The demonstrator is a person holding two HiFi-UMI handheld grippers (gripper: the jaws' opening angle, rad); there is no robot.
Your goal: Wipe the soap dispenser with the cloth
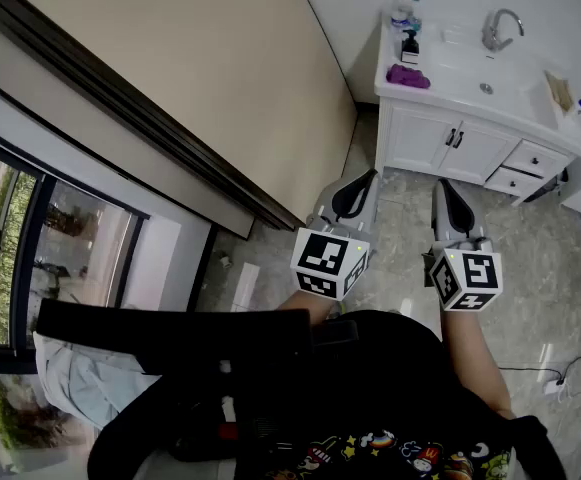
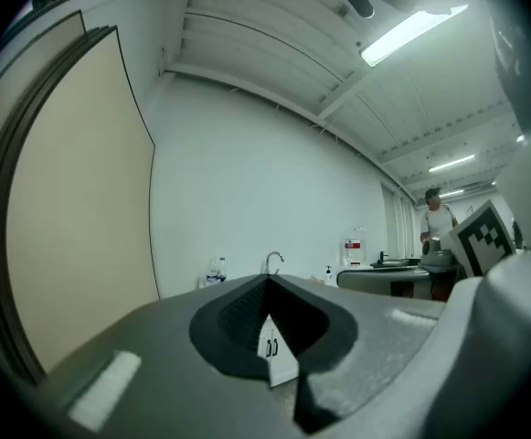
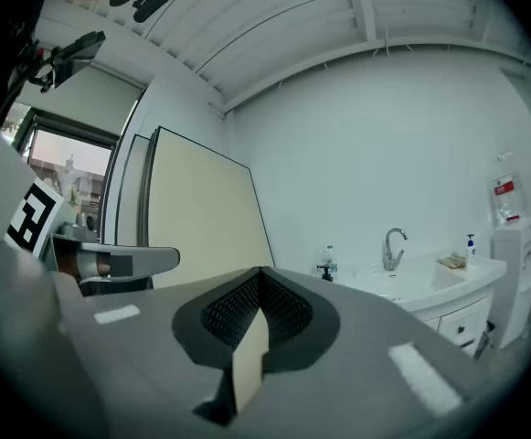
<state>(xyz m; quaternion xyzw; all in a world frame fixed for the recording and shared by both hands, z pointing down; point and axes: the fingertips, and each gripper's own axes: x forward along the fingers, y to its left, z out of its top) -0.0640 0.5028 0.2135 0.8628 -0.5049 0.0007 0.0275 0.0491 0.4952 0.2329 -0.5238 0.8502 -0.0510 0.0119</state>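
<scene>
Holding the left gripper (image 1: pixel 371 175) and the right gripper (image 1: pixel 444 184) level and side by side over a floor (image 1: pixel 560 268) of grey marbled tiles. Clenched shut, each with tips pressed together and nothing between the jaws. Pointing toward a white vanity (image 1: pixel 420 138) in the corner of the room, well apart from the 2 grippers. Finding there the soap dispenser (image 1: pixel 410 46), upright on the left end of the white counter, with the purple cloth (image 1: pixel 407 76) lying just beside it, nearer the front edge. Seeing also 1 chrome faucet (image 1: pixel 500 26) behind the sink basin (image 1: pixel 470 68), and clear bottles (image 1: pixel 405 8) in the back corner. Having on the left a long beige wall panel (image 1: pixel 190 78) with a dark frame, then a window (image 1: pixel 0 238). White walls around, and a white ceiling with a tube lamp (image 2: pixel 411 33).
</scene>
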